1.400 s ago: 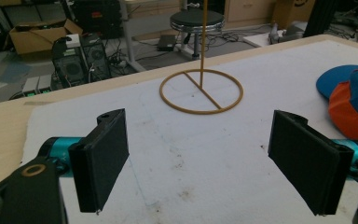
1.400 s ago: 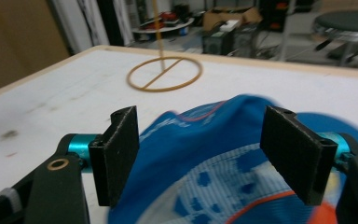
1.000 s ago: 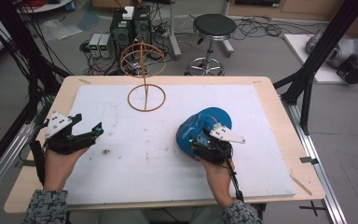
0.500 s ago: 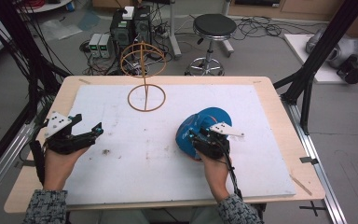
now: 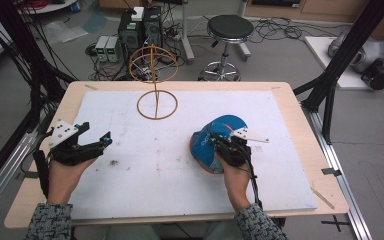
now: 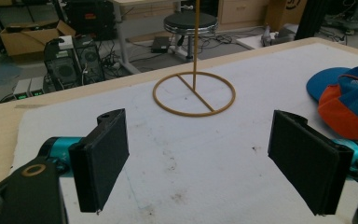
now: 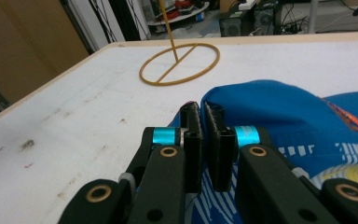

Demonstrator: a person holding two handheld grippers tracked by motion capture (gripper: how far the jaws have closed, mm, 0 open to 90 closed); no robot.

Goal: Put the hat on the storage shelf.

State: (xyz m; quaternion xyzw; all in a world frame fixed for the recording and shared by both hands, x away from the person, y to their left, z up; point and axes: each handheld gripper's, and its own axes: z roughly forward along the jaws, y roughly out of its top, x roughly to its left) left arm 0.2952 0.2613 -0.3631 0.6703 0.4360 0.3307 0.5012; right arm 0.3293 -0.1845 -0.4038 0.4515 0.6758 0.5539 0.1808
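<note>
A blue cap (image 5: 226, 126) with an orange underside (image 6: 342, 114) lies on the white mat (image 5: 150, 175), right of centre. My right gripper (image 5: 214, 143) sits at the cap's near edge. Its jaws have just been closing and now pinch the cap's fabric (image 7: 279, 112) between nearly touching pads; in the right gripper view the gripper (image 7: 203, 114) points toward the ring stand. My left gripper (image 5: 96, 131) rests at the mat's left edge, open, with nothing between its wide-set jaws (image 6: 200, 158). A thin yellow stand with a ring base (image 5: 157, 105) rises at the back centre of the mat.
The ring base (image 6: 194, 93) (image 7: 179, 64) carries an upright rod topped by a wire globe (image 5: 153, 62). Beyond the table's far edge stand a stool (image 5: 229, 27) and computer boxes (image 5: 140, 25) with cables. Black frame posts (image 5: 330, 75) flank the table.
The right gripper has shifted slightly left onto the cap's edge and its jaws have come together on the fabric, bunching the cap. The left gripper has kept still.
</note>
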